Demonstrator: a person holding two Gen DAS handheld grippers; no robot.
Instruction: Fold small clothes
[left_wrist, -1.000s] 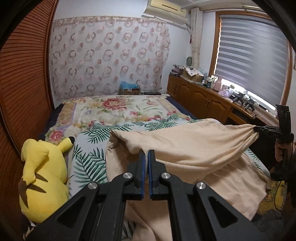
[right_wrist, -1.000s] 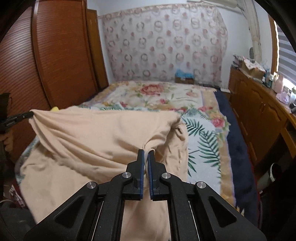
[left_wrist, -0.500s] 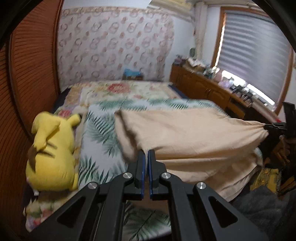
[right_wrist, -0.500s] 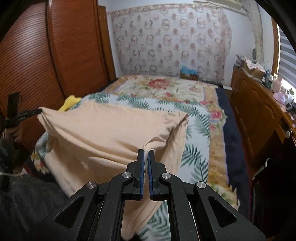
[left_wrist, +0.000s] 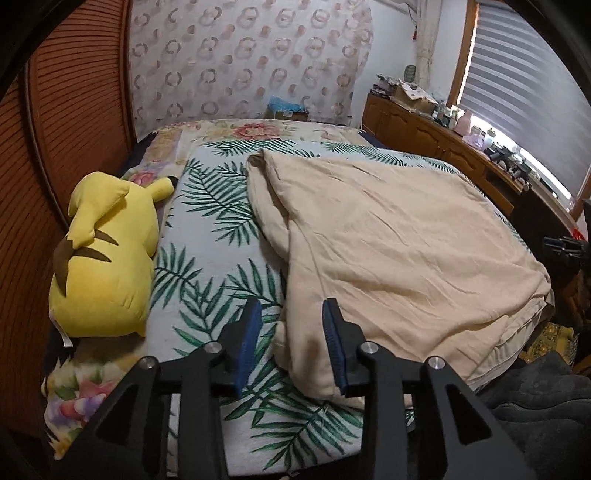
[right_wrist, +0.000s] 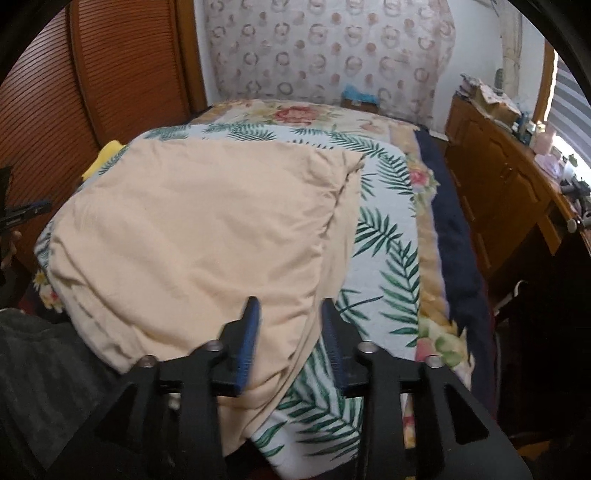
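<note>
A beige cloth (left_wrist: 388, 236) lies folded over on the leaf-print bed cover (left_wrist: 214, 258). In the left wrist view my left gripper (left_wrist: 291, 314) hovers over the cloth's near left corner; its jaws are opening and the pads do not press the fabric lying between them. In the right wrist view the same beige cloth (right_wrist: 199, 236) covers the bed's left side, and my right gripper (right_wrist: 290, 314) stands over its near right corner, jaws opening, with fabric between them but not pinched. The right gripper's tip also shows at the far right edge of the left wrist view.
A yellow plush toy (left_wrist: 107, 254) lies left of the cloth against the wooden slatted wall (left_wrist: 66, 122). A wooden sideboard (right_wrist: 506, 184) with clutter runs along the right under a window. The bed's near edge drops off to a dark floor.
Both grippers were shut on the cloth's corners and held it up and stretched; they came down toward the bed and parted their jaws, and the cloth now lies flat, let go.
</note>
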